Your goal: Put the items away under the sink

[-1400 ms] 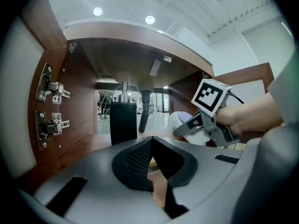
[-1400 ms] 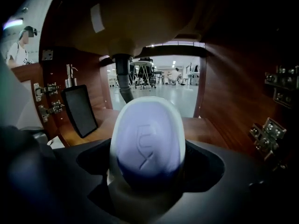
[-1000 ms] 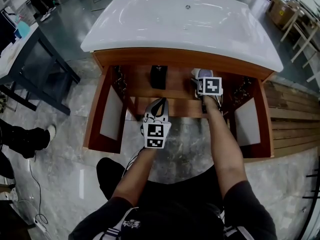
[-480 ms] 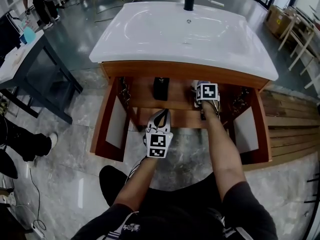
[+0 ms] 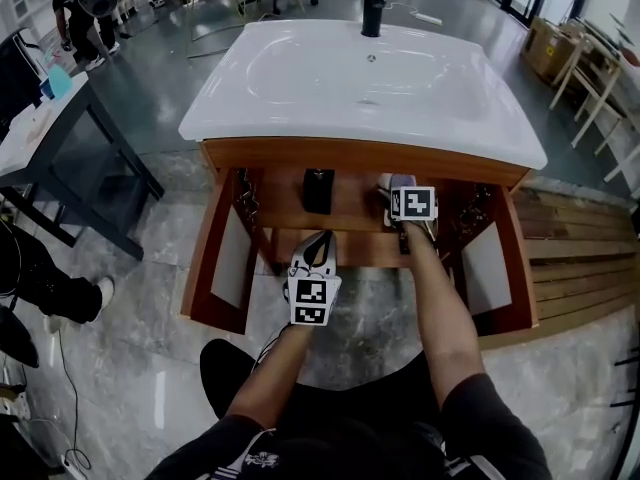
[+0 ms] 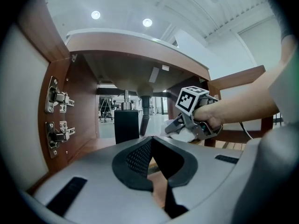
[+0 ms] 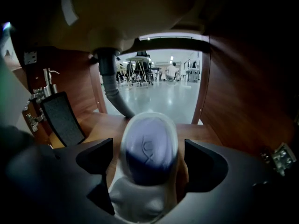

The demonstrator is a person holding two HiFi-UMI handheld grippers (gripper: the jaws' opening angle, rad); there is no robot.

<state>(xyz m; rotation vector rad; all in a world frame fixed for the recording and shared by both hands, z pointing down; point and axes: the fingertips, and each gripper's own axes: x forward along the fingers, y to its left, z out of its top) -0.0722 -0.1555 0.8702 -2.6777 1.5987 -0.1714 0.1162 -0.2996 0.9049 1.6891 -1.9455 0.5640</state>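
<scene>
White bottle with a purple cap [image 7: 147, 143] is clamped between the jaws of the right gripper [image 7: 149, 167] above the wooden shelf [image 7: 198, 130] under the sink [image 5: 365, 68], while the left gripper [image 6: 152, 164] hangs near the cabinet front, jaws pressed together on nothing

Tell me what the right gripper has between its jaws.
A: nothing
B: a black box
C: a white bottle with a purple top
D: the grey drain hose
C: in the right gripper view, the right gripper has its jaws against both sides of the bottle, which is white with a purple top.
</scene>
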